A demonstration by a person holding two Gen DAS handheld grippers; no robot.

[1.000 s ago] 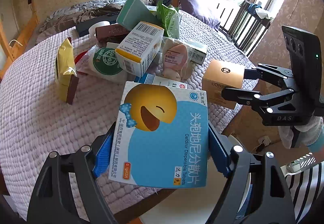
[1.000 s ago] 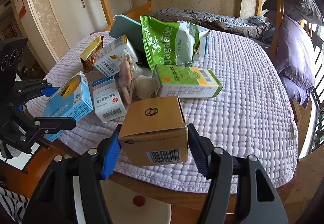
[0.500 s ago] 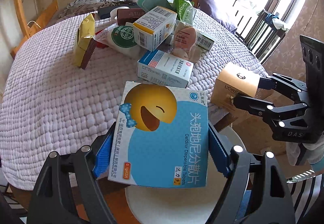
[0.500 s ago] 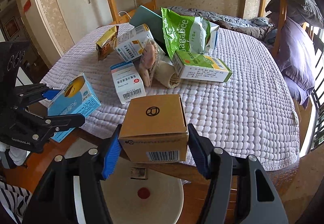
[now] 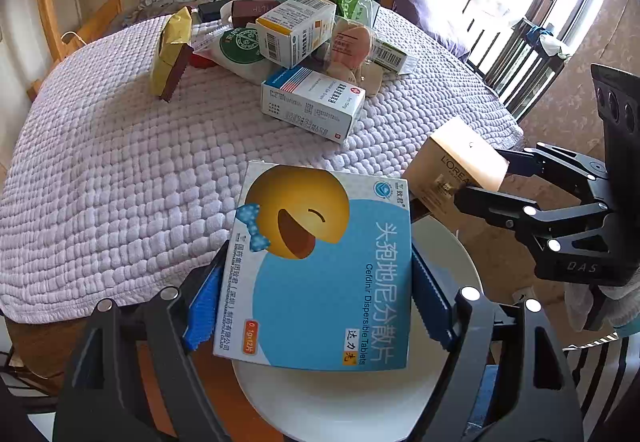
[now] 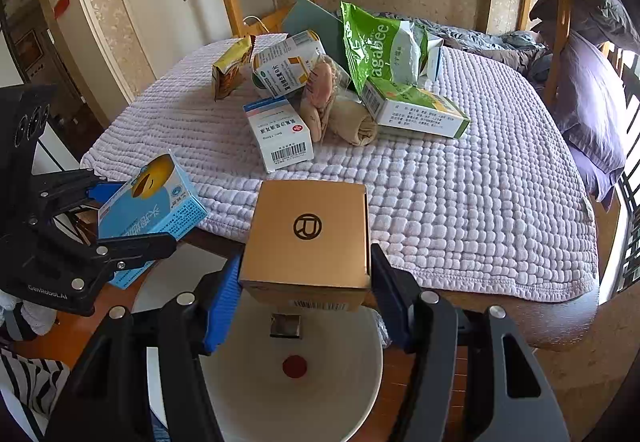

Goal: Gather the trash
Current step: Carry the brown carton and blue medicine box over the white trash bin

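Left claw [image 5: 316, 306] clamps blue tablet box [image 5: 320, 266]; right claw [image 6: 306, 298] clamps gold carton [image 6: 308, 234], both frame-centre above white bin [image 6: 296, 374].

Left-wrist view: looks forward along its fingers from just off the near edge of the quilted table [image 5: 120, 170], angled down across it toward the window side. Right-wrist view: set off the same edge of the table [image 6: 460, 202], facing the bunk-bed wall. Both share the tabletop clutter, the white bin [image 5: 448, 254] [image 6: 360, 370] below the edge, and each other's gripper.
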